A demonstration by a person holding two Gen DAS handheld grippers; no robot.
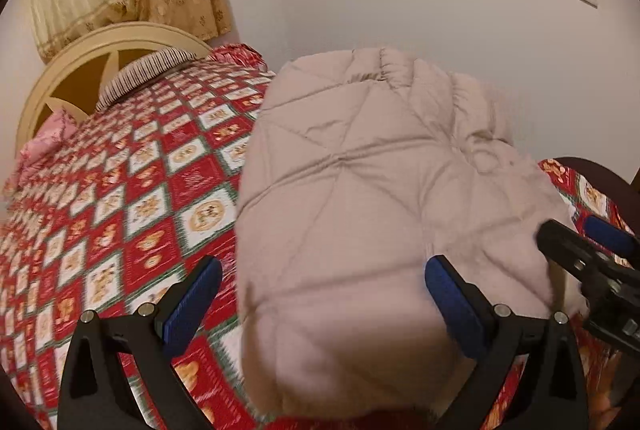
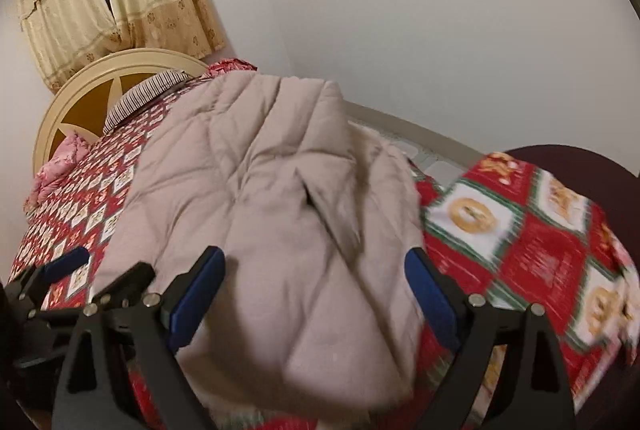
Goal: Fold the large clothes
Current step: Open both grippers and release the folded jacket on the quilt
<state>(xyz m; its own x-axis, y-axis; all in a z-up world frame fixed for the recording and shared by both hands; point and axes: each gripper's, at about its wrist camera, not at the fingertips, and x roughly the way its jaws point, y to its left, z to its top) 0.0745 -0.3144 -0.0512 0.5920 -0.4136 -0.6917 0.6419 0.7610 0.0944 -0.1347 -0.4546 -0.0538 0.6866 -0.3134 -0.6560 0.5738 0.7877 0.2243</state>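
Left tongs (image 1: 324, 294): spread wide, straddling beige quilted coat (image 1: 360, 190).
Right tongs (image 2: 316, 286): spread wide over coat, gripping nothing.

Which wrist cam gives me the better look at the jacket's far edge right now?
The left wrist view: the beige quilted jacket shows its gathered far edge sharply against the wall. In the right wrist view the jacket lies more foreshortened, its far edge flatter and its right side blurred. Both grippers, left and right, are open.
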